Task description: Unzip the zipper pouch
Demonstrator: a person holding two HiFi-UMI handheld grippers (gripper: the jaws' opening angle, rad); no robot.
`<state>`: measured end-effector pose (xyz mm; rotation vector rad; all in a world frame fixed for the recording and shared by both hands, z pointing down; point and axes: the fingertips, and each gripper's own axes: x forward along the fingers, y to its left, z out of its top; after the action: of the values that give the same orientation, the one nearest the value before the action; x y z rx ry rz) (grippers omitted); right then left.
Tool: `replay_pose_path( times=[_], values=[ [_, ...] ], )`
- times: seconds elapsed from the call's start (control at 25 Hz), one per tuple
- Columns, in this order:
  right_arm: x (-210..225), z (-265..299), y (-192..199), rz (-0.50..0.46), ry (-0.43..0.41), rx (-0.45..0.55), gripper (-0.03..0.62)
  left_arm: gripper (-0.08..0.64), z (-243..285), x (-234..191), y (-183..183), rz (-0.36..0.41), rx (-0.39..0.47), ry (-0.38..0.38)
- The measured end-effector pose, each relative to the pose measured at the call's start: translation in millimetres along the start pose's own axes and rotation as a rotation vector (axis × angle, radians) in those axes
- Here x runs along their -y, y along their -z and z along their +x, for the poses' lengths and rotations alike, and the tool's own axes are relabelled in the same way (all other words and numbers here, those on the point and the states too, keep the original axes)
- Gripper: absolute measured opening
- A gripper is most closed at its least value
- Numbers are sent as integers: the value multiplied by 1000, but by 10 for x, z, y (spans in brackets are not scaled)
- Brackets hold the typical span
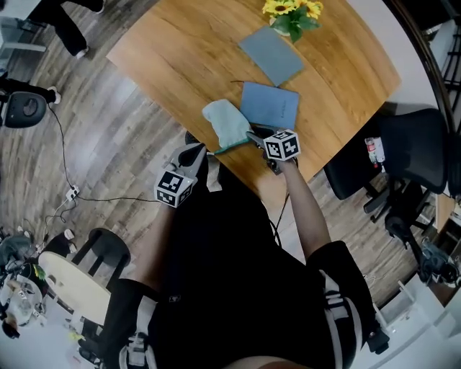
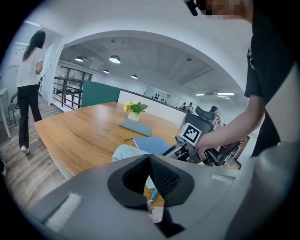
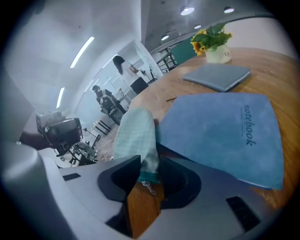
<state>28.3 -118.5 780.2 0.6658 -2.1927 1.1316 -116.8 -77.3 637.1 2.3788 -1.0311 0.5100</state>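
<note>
Lining up — right gripper gapes around the zipper pull, left gripper closed empty at the pouch's seven o'clock; next, pinch.

Pouch sits mid-frame by the counter edge, with the notebook just right of it. Folder lies above that, flowers at the top. Right hand-held gripper is at the pouch's lower end. Left hand-held gripper is below-left, off the counter.

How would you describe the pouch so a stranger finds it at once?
Look at the wooden table, at its near edge. There, left of the blue notebook, lies the pouch. It alone is pale green and soft-looking.
</note>
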Motion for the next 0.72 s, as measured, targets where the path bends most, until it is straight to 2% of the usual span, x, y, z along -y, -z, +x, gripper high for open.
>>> replay_pose_path(
  times=[0.2,0.36,0.48,0.72],
  values=[
    [-20,70,71,108,-56,-57,126,-6,-51,-9,45,-8,-7,-2],
    [-163,117,125,211,-155,-79,72,-6,-94,-6,110,-10,-10,6],
    [-303,126,98,309,-228,-50,35,-6,-121,-15,121,-6,-7,9],
    [-640,58,-11,462,-362,65,23,-6,-168,77,109,10,3,22]
  ],
)
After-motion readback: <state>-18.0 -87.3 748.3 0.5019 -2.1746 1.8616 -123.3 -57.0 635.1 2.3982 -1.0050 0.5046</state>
